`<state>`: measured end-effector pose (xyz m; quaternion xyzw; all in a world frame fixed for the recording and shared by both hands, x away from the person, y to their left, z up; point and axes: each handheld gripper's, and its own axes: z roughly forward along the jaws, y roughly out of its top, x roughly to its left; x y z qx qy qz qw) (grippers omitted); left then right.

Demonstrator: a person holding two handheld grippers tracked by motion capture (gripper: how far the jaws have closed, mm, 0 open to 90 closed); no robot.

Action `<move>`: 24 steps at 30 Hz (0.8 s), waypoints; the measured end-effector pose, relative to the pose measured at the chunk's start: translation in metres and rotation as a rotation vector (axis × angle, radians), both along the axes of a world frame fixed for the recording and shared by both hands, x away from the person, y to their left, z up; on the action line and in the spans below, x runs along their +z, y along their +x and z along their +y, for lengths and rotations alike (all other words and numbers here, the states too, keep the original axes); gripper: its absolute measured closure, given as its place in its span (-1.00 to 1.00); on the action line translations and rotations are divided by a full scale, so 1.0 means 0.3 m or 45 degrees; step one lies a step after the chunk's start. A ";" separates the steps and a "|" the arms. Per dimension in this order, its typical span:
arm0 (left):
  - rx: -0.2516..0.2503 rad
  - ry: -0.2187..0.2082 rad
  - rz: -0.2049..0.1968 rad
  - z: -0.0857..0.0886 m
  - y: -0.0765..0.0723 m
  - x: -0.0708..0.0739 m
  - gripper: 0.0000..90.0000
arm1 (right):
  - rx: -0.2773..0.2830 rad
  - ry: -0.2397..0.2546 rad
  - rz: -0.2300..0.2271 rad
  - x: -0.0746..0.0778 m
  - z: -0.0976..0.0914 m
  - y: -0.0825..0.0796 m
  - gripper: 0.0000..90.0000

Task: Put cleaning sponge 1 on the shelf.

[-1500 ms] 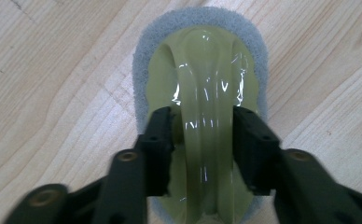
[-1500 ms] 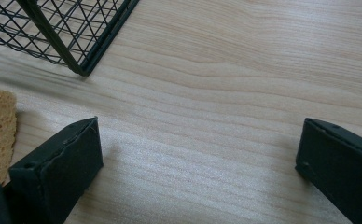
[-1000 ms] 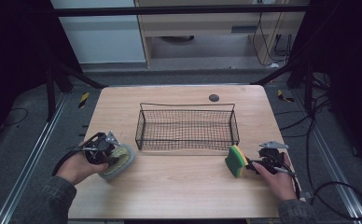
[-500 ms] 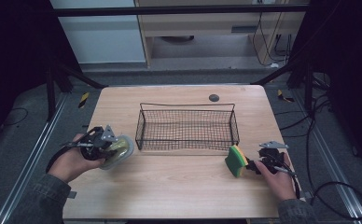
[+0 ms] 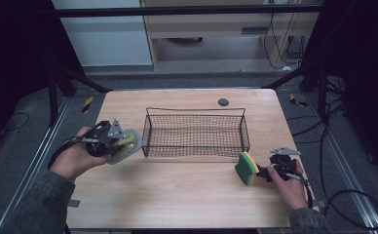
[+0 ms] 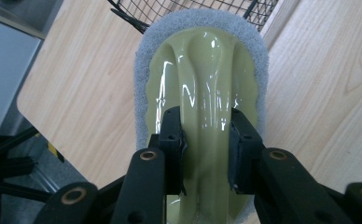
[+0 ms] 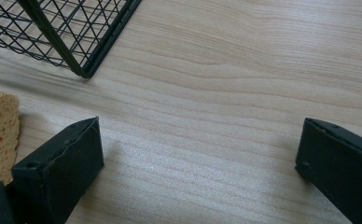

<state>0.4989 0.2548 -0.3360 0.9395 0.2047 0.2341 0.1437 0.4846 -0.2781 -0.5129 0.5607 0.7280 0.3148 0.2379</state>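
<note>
- The left gripper's (image 6: 202,140) fingers (image 6: 172,140) are clamped on the raised glossy handle ridge of a scrubbing pad (image 6: 202,79), an olive-green plastic grip backed by grey scouring felt.
- In the high view the scrubbing pad (image 5: 124,144) is held clear of the tabletop (image 5: 187,195) near its left edge, just beside the left end of the black wire basket (image 5: 195,134).
- The right gripper's (image 7: 198,158) fingers (image 7: 60,163) are spread wide over bare wood, with nothing between them.
- A yellow-and-green sponge (image 5: 246,168) is seen standing on edge close to that gripper (image 5: 267,171) towards the right front of the tabletop; whether it is touched cannot be told.
- The step in hand is judged to be carrying the pad over the basket's rim.
- It is best done by lifting the pad higher than the wire rim before it is moved sideways, so the felt edge is not snagged; the grip on the slick ridge should be kept firm until the pad is over the mesh floor.
- Against the earlier frames, the left hand and pad have been raised off the tabletop and brought nearer the basket's end.
- The right hand, the sponge and the basket are unchanged.
</note>
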 end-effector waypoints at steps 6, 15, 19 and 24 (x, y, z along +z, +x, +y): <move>-0.024 0.026 -0.025 -0.015 0.038 0.046 0.57 | 0.015 -0.004 0.001 0.000 -0.004 -0.005 -0.98; -0.089 0.084 -0.048 -0.062 0.123 0.099 0.57 | 0.014 -0.006 0.000 0.000 -0.004 -0.005 -0.98; -0.101 0.061 -0.052 -0.085 0.169 0.115 0.57 | 0.014 -0.009 0.001 -0.001 -0.004 -0.005 -0.98; -0.128 0.041 -0.076 -0.123 0.189 0.140 0.57 | 0.014 -0.009 0.001 -0.001 -0.004 -0.005 -0.98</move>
